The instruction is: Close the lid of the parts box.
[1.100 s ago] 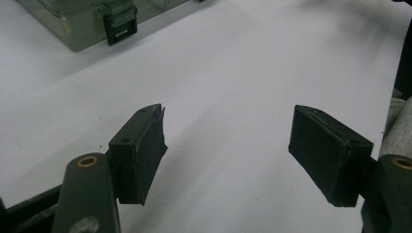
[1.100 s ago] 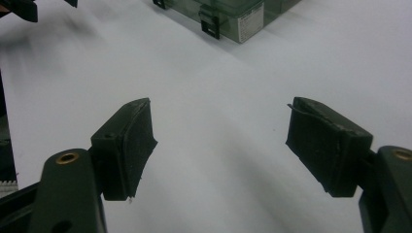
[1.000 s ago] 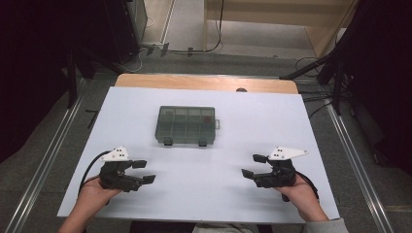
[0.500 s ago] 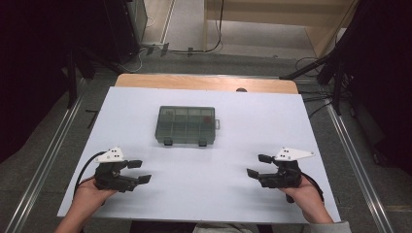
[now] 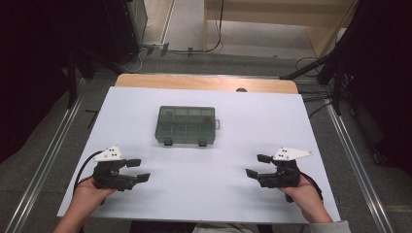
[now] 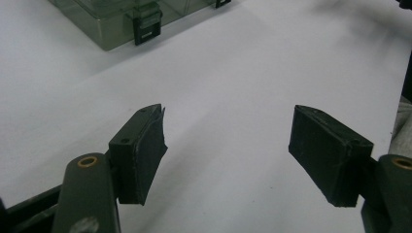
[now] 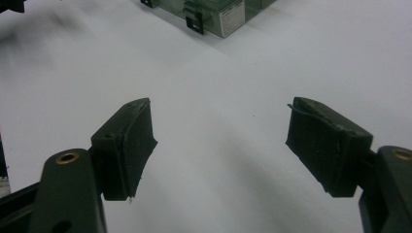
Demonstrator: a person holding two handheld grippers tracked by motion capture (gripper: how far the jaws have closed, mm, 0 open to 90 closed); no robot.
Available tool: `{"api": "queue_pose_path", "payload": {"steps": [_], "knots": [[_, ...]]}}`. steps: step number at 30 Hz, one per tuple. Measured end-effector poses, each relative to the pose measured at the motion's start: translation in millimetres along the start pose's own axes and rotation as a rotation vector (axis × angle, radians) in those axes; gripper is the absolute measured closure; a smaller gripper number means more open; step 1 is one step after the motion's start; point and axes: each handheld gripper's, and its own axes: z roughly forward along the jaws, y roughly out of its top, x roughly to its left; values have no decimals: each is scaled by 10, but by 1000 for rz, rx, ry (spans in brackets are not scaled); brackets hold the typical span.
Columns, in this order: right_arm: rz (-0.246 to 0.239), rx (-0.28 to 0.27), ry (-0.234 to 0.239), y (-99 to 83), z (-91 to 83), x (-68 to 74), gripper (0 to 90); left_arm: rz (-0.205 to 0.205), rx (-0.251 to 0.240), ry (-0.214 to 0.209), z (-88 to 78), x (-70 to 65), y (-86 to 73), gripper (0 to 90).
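Observation:
A closed, clear greenish compartment box [image 5: 185,125] with two black latches lies in the middle of the white table [image 5: 243,121]. My left gripper [image 5: 138,170] rests near the front left edge, open and holding nothing. At the front right, my right gripper [image 5: 258,165] is open and empty too. A corner of the box [image 6: 121,19] with a latch appears at the top of the left gripper view, far beyond the gripper [image 6: 228,145]. In the right gripper view the box [image 7: 218,12] sits at the top, well past the gripper [image 7: 221,141].
The white table has a wooden strip [image 5: 204,82] along its far edge. Metal rails [image 5: 48,155] run down both sides, with dark equipment and cables [image 5: 311,68] on the floor behind.
Both grippers have drawn back a little toward the front edge of the table, still open. The box has not moved.

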Motion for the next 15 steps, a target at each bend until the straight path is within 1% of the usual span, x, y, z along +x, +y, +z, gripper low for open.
{"api": "queue_pose_path", "payload": {"steps": [15], "knots": [[-5, 2, 0, -1, 12, -1, 258, 6, 4, 0, 16, -11, 0, 285]]}}
